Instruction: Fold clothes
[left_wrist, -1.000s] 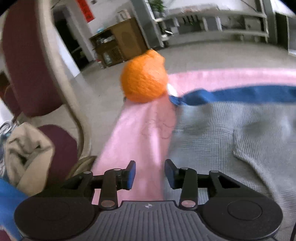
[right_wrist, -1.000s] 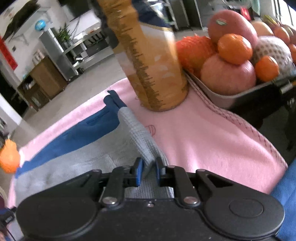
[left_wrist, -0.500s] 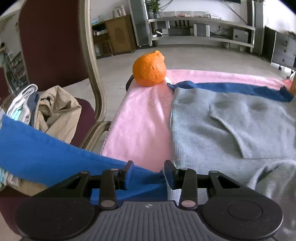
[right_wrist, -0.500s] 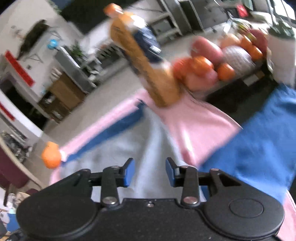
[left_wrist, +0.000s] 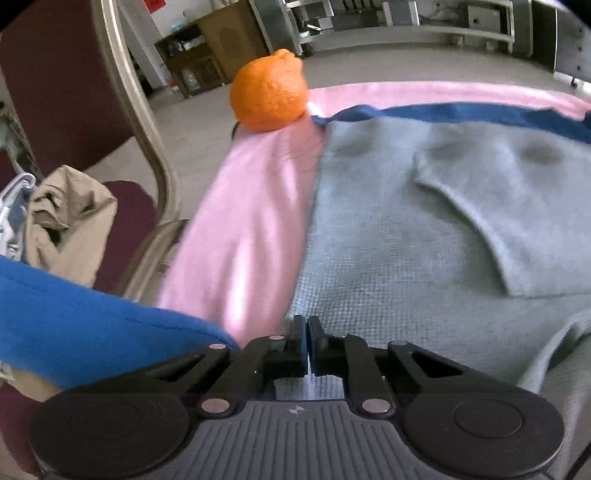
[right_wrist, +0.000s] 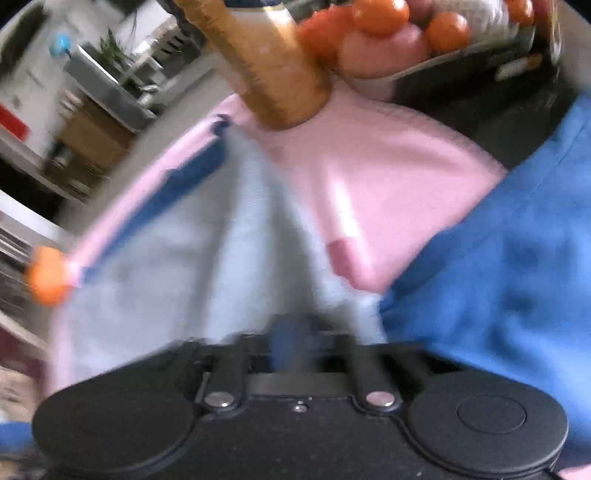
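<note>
Since half a second ago both sets of fingers have drawn in from a wide spread, and both views have dropped closer to the cloth. On the left gripper (left_wrist: 307, 341) the fingers are closing, with only a slit left between them; we see the near edge of the grey sweater (left_wrist: 424, 229) running in under their tips, but we cannot tell whether any cloth is caught in the slit. The right gripper (right_wrist: 299, 343) is smeared by motion; its fingers read as pressed together, and whether they pinch the sweater (right_wrist: 207, 258) we cannot tell.

We judge this to be the pick-up of the sweater's near hem, one corner per gripper, ahead of a fold away from us. The next move calls for a sure pinch on both sides, then an even lift and carry toward 12 o'clock, clear of the orange (left_wrist: 269, 92) at 11 and the bottle (right_wrist: 266, 62) at 12 in the right view.

The sweater lies flat on the pink cloth (left_wrist: 243, 236) over the desk, spreading from the left fingers toward 1 o'clock, with a blue garment (left_wrist: 461, 110) under its far edge. A blue sleeve (right_wrist: 498, 258) sits at 3 o'clock of the right fingers.
</note>
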